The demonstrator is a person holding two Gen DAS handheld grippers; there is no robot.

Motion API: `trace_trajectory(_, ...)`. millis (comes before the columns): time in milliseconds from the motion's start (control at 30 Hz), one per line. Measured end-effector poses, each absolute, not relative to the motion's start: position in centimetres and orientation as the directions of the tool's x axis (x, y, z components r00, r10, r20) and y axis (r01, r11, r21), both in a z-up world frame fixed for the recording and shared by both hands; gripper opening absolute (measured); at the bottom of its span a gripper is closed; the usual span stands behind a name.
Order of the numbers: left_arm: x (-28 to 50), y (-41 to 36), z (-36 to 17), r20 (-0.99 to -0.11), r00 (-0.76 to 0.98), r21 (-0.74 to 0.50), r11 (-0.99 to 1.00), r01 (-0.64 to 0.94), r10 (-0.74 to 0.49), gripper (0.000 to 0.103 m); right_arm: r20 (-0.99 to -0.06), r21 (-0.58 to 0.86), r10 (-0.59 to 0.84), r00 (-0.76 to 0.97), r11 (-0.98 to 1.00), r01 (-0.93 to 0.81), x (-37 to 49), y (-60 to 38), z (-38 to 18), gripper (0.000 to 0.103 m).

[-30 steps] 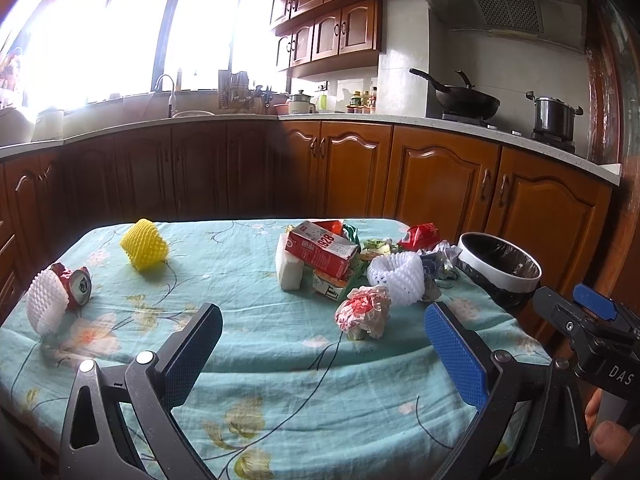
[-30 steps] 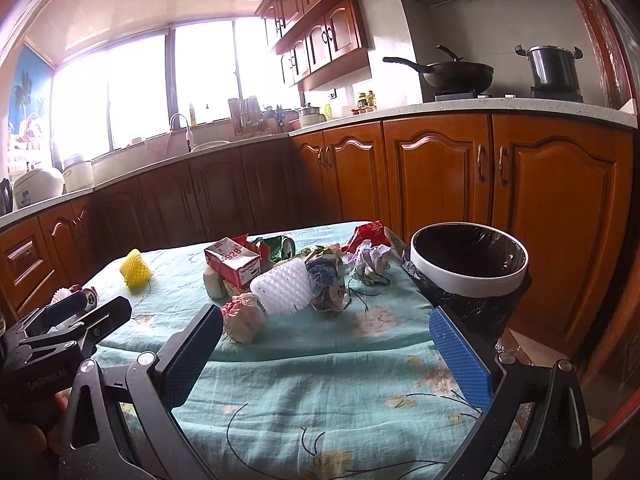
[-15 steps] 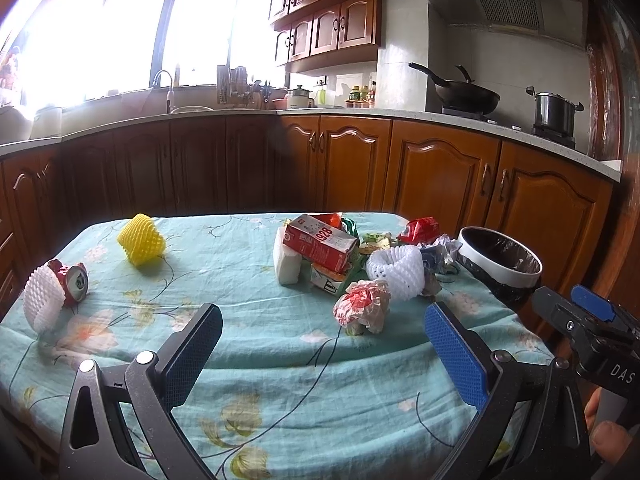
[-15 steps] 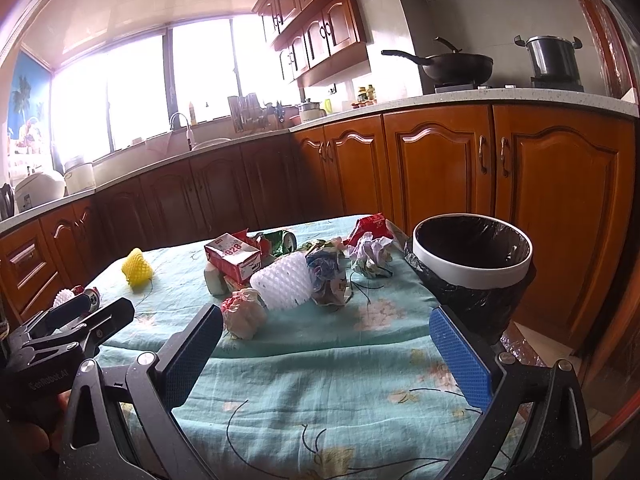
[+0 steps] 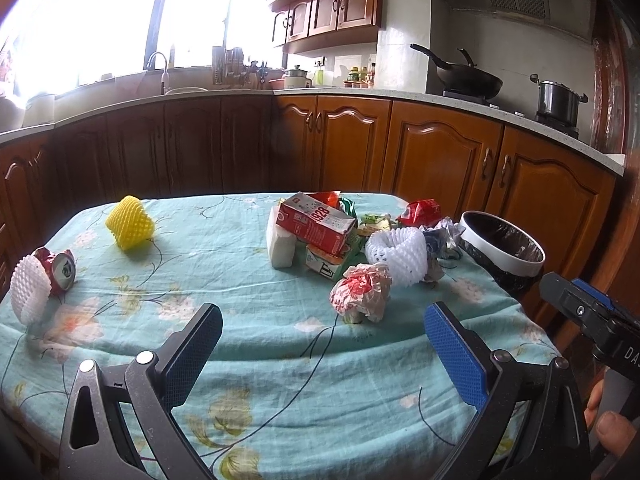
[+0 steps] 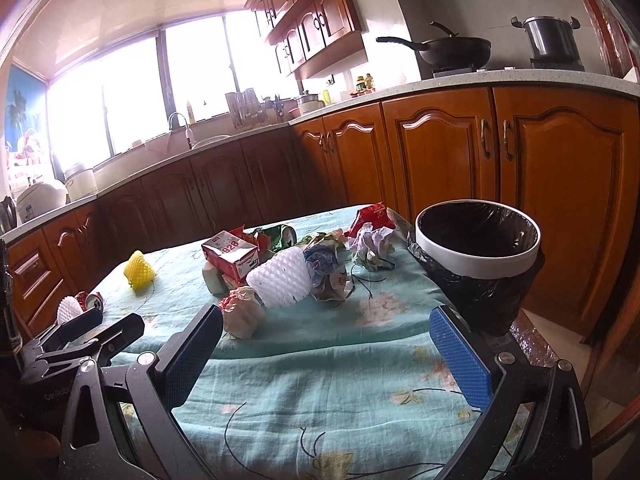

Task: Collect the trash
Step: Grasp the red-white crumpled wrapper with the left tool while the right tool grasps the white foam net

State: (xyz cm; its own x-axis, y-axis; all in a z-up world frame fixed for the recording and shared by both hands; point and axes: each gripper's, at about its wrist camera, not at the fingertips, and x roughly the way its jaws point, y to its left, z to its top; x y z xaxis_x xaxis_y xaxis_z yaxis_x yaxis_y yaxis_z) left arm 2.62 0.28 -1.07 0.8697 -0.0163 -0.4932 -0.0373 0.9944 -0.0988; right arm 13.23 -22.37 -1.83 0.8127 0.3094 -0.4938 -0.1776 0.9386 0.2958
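Observation:
Trash lies on a table with a teal floral cloth (image 5: 240, 280): a red carton (image 5: 316, 224), a white foam net (image 5: 396, 254), a crumpled red-white wrapper (image 5: 360, 290), a yellow foam net (image 5: 130, 228), a crushed red can (image 5: 56, 270) in a white net. A white-rimmed bin with a black liner (image 6: 478, 254) stands at the table's right edge. My left gripper (image 5: 320, 344) is open and empty above the near cloth. My right gripper (image 6: 326, 344) is open and empty, with the wrapper (image 6: 242, 312) just beyond its left finger.
Crumpled paper balls (image 6: 372, 246) and a green can (image 6: 280, 236) lie in the pile. Wooden kitchen cabinets (image 5: 440, 168) run behind the table, with a wok (image 5: 468, 78) and a pot (image 5: 558, 98) on the stove. The right gripper's body shows at the left view's right edge (image 5: 592, 320).
Both views have shifted slightly; the table and trash sit a little lower and closer in view. Nothing has been grasped and both grippers stay open.

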Motion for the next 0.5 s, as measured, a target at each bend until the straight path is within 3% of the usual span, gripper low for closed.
trace_trajectory(200, 4.5, 0.4, -0.8, -0.513, 0.858, -0.093, 0.995, -0.028, -0.024, 0.101, -0.511, 0.329, 0.337, 0.791, 0.927, -0.182, 14.9, -22.5, -2.1, 0.096)
trace_trajectory(500, 8.2, 0.9, -1.5, -0.588, 0.803, -0.133, 0.991, 0.027, -0.101, 0.096, -0.539, 0.414, 0.444, 0.716, 0.880, -0.234, 18.8, -21.6, -2.7, 0.070)
